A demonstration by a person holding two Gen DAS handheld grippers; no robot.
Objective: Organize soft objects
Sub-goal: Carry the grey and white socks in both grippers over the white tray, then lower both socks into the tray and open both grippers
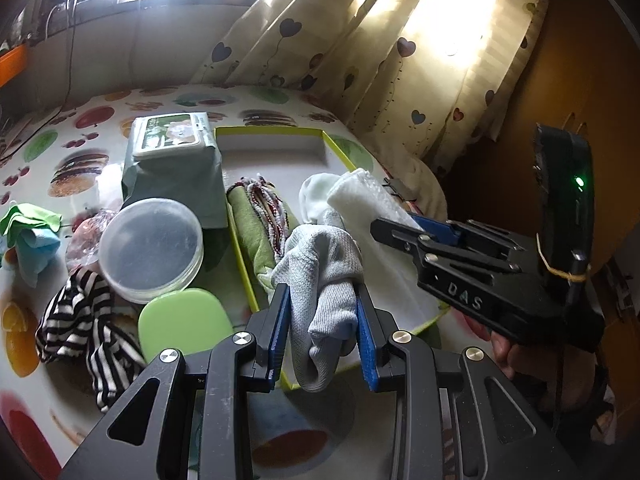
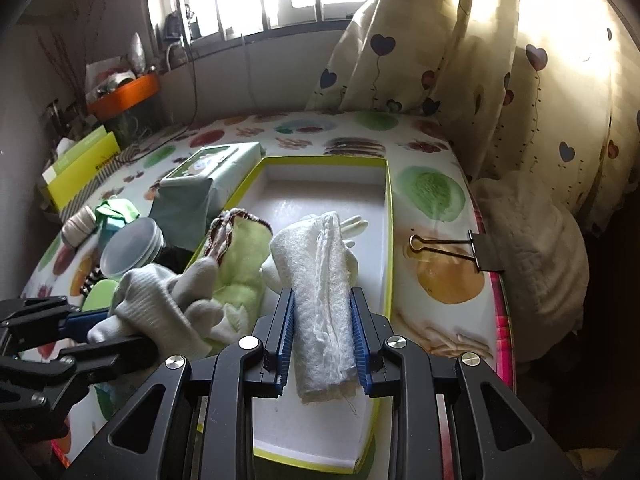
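Note:
My left gripper (image 1: 322, 312) is shut on a grey sock (image 1: 324, 268) and holds it over the near left part of the yellow-rimmed white tray (image 1: 272, 132). It also shows in the right wrist view (image 2: 160, 308). My right gripper (image 2: 322, 336) is shut on a rolled white cloth (image 2: 324, 280) above the tray (image 2: 388, 216). In the left wrist view the right gripper (image 1: 390, 226) comes in from the right with the white cloth (image 1: 360, 196). A folded green towel (image 1: 252, 220) with a beaded cord and a pale white sock (image 1: 314, 194) lie in the tray.
Left of the tray lie a wet-wipes pack (image 1: 176, 160), a clear round lidded tub (image 1: 152, 248), a green lid (image 1: 184, 324), a black-and-white striped cloth (image 1: 80, 320) and green and blue cloths (image 1: 28, 228). A binder clip (image 2: 460, 252) lies right of the tray. Curtains (image 2: 480, 80) hang behind.

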